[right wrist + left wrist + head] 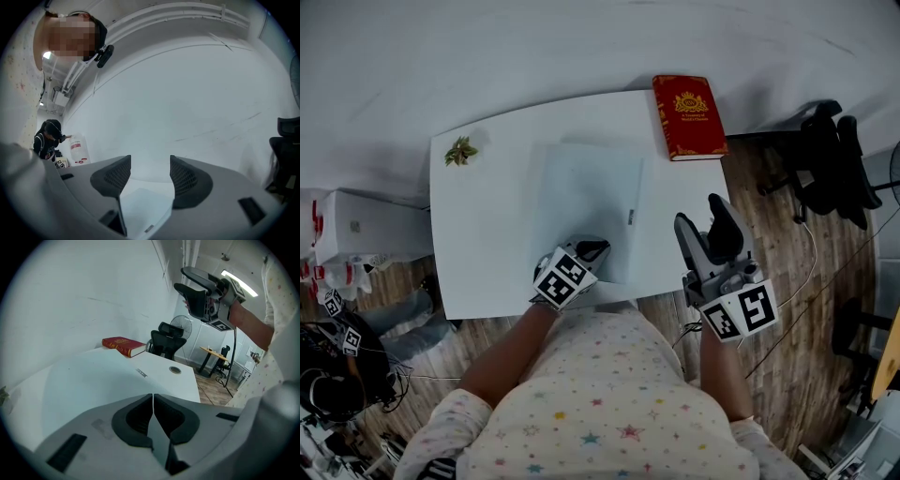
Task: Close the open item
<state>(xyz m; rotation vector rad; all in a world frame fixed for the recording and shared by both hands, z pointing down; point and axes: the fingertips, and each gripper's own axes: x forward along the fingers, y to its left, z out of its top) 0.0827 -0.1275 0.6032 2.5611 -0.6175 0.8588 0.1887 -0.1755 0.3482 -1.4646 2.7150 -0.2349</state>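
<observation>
We looked down on a white table (487,234) with a pale folder (581,197) lying flat across its middle. A small grey tag (630,217) sat on the folder's 3 o'clock edge. We could not tell whether the folder was fully closed, only that it lay level on the top.

We held the left gripper (589,250) over the folder's 6 o'clock edge, tilted downward. Its own view showed the jaws pressed together with only a thin line between the pads and nothing caught in them. We could not tell whether its tips touched the folder.

We held the right gripper (703,214) at about 4 o'clock from the folder, over the table's edge and pointing toward 12 o'clock. Its jaws stood wide apart and held nothing. Between them its view showed only the folder and the table below, and a white wall beyond.

A red book (688,116) with a gold crest lay closed at the table's 1 o'clock corner, well apart from the folder. A small green sprig (460,150) lay near the 10 o'clock corner. A black chair (830,155) stood on the wooden floor at 3 o'clock, off the table.
</observation>
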